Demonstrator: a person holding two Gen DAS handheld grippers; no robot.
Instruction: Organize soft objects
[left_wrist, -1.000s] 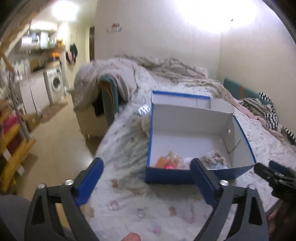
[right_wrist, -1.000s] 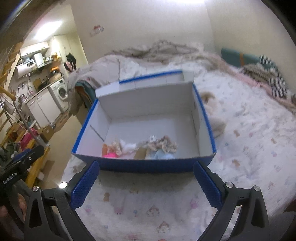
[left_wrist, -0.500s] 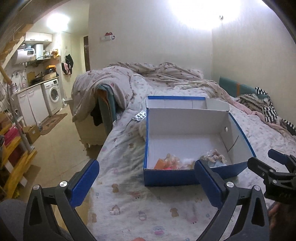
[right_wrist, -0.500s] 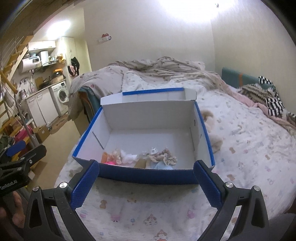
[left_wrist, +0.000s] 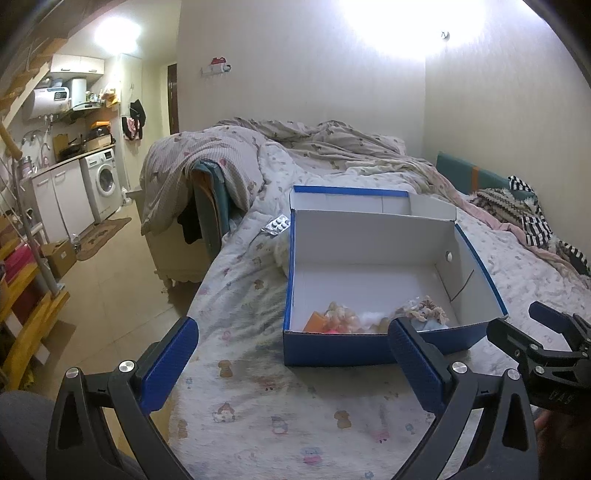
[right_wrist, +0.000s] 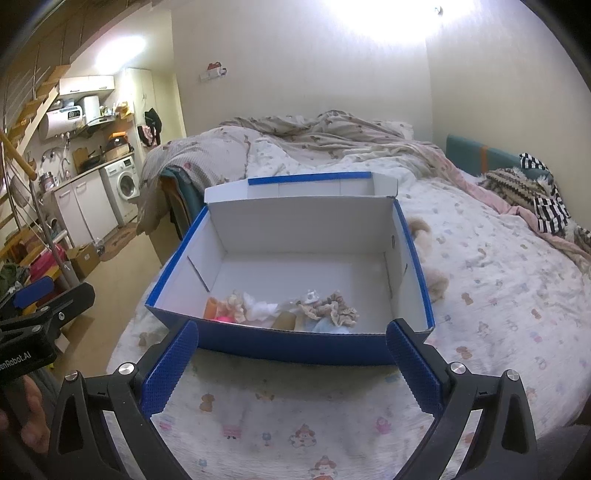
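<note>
Bedroom, evening light: both claws spread wide and empty, poised low over the near edge of the bed (right_wrist: 480, 280). Left claw (left_wrist: 291, 360) released, hovering off the near left corner of the blue cardboard box (left_wrist: 332, 350); right claw (right_wrist: 291, 363) likewise released, squared up to the box's (right_wrist: 295, 349) near wall.

Inside, bunched against that near wall: a beige scrunchie (right_wrist: 332, 312), a frilly pale piece with pink beneath (right_wrist: 232, 310), a white tuft (right_wrist: 260, 308), a light-blue cloth (right_wrist: 325, 326), two orange-brown rolls (right_wrist: 211, 308). Still outside, touching the box's right wall: a cream fluffy item (right_wrist: 434, 280), half hidden behind the rim.

Likely next: fetching that fluffy item. Best done by swinging the right claw round the box rather than over it, coming down from above, pinching the pile's bulk and not the sheet below, then lifting clear of the rim before letting go over the bare floor at the back. Worth watching: a light box sliding on soft bedding if nudged.

Around: cartoon-print sheet, rumpled duvet (left_wrist: 325, 147) at the head, striped knit (right_wrist: 535, 195) to the right, blister pack (left_wrist: 276, 224) just left of the box. Beyond, a kitchenette with washing machine (left_wrist: 105, 181) and a wooden stair.
</note>
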